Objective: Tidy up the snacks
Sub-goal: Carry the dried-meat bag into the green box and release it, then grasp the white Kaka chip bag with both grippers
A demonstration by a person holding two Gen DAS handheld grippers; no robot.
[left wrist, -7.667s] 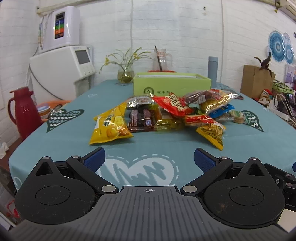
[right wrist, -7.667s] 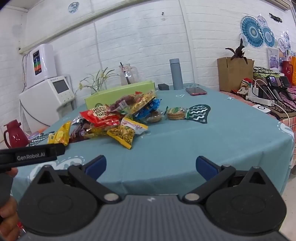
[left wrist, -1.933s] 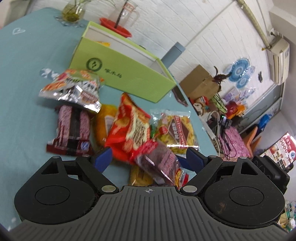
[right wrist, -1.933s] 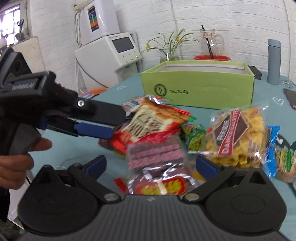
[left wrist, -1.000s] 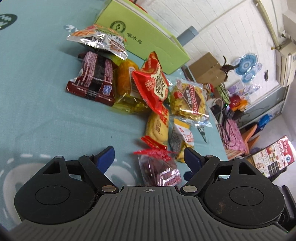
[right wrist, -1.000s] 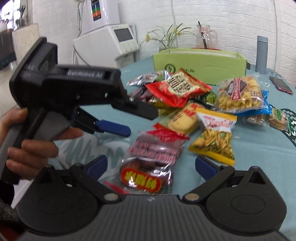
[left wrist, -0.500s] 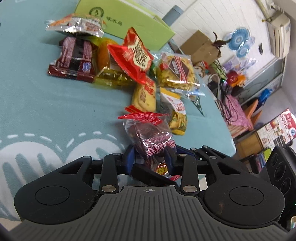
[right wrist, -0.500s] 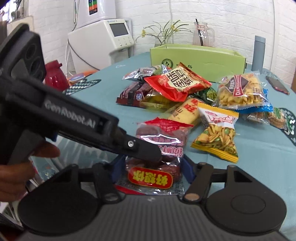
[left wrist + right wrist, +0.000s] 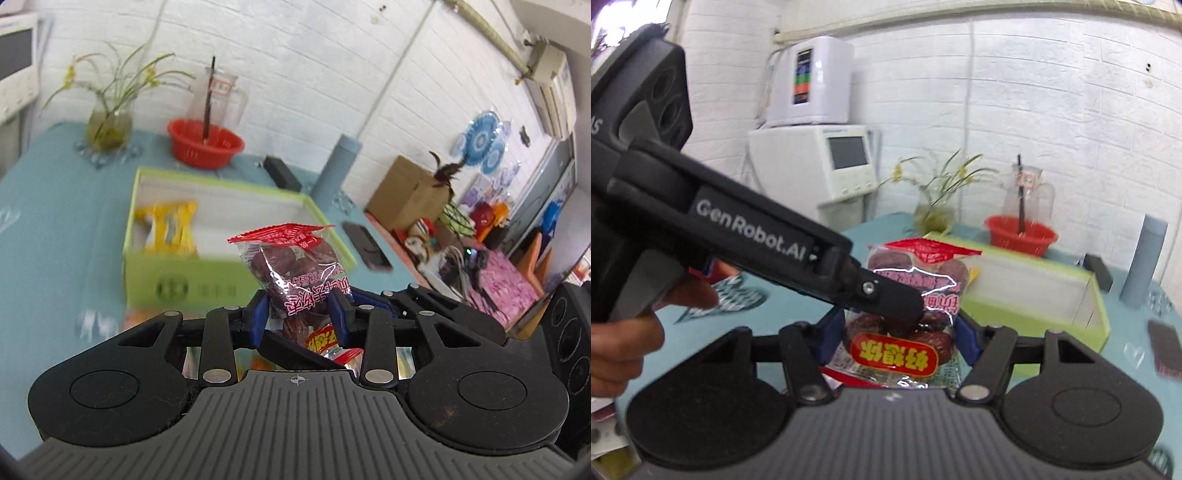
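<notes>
Both grippers hold one packet of dried red dates (image 9: 295,273), lifted clear of the table (image 9: 55,229) and just short of the green box (image 9: 177,280). The left gripper (image 9: 298,314) has its jaws drawn nearly together, pinching the packet across its middle. The right gripper (image 9: 892,332) stands partly open, its blue pads pressed on the packet's wider lower sides. The double grip appears meant to keep the limp, slippery bag steady on its way to the box. The box is open on top, with a yellow packet (image 9: 168,227) lying at its left end and bare floor beside it. A red basket (image 9: 205,144), a glass jug (image 9: 218,96), a flower vase (image 9: 109,125) and a grey flask (image 9: 338,166) stand behind the box, clear of the path. The box's near wall is the one edge to clear.
</notes>
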